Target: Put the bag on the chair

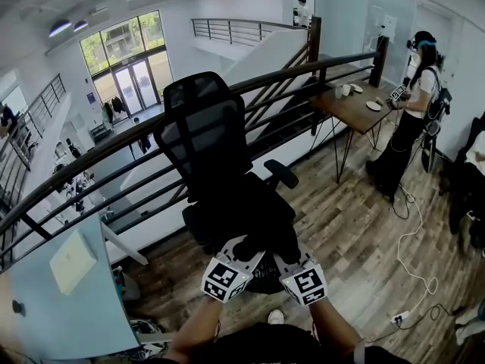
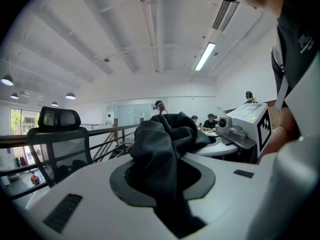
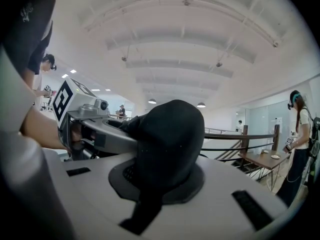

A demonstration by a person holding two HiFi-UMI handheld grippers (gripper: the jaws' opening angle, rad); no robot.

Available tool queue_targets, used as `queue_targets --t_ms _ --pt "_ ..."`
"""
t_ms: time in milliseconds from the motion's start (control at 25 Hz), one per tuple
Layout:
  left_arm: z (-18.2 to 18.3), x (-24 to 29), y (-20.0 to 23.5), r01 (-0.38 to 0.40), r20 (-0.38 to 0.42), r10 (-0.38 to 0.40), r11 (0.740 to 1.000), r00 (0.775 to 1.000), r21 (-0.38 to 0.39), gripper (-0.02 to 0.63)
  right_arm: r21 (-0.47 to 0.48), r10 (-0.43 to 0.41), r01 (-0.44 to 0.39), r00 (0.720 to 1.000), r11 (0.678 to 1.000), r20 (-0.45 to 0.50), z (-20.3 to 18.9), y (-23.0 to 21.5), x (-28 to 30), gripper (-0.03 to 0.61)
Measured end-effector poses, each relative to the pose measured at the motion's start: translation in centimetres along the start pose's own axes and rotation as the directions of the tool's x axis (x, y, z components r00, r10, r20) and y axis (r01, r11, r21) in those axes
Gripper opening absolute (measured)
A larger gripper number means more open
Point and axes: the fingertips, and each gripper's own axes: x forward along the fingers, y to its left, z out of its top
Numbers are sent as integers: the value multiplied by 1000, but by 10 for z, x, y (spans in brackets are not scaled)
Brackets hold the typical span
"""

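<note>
1. The floppy black fabric bag (image 2: 162, 151) is off the floor, carried between two hand-held grippers right at the front of the black mesh office chair (image 1: 204, 135).
2. The left gripper (image 1: 239, 247) has its jaws pinched on a thick bunch of the bag's cloth. The gripper's own view shows the fabric rising out from between them in folds.
3. The right gripper (image 1: 288, 258) is pressed nearly together on a thinner part of the bag, and a rounded hump of the black material (image 3: 170, 134) bulges above its jaws.
4. Both grippers sit side by side, close together and pointing at the chair, so the load is shared between them.
5. From the head view, the bag hangs over or against the front of the chair's seat (image 1: 195, 220). It is black against black there, so I cannot tell whether its bottom is touching the cushion.
6. By my reckoning, the picking up and carrying are done, and the bag has been brought to the chair.
7. What is left is setting the bag squarely on the seat, between the backrest and the armrest (image 1: 282, 174), then opening both sets of jaws and drawing them back.
8. Round about, the wood-plank floor (image 1: 356, 233) spreads to the right and a dark metal railing (image 1: 303, 67) runs behind the chair. Another person stands at a brown wooden desk (image 1: 356, 108) well away from all this.
</note>
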Motion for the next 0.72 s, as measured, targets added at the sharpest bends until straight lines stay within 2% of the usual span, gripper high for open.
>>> queue_targets --t_ms 440,720 --pt "4 46 20 -74 -9 74 997 997 -23 106 3 94 -94 996 996 6 -2 -44 20 43" --pt "0 71 26 -79 -31 78 996 996 -48 104 19 102 -102 995 995 -11 -12 -67 27 43"
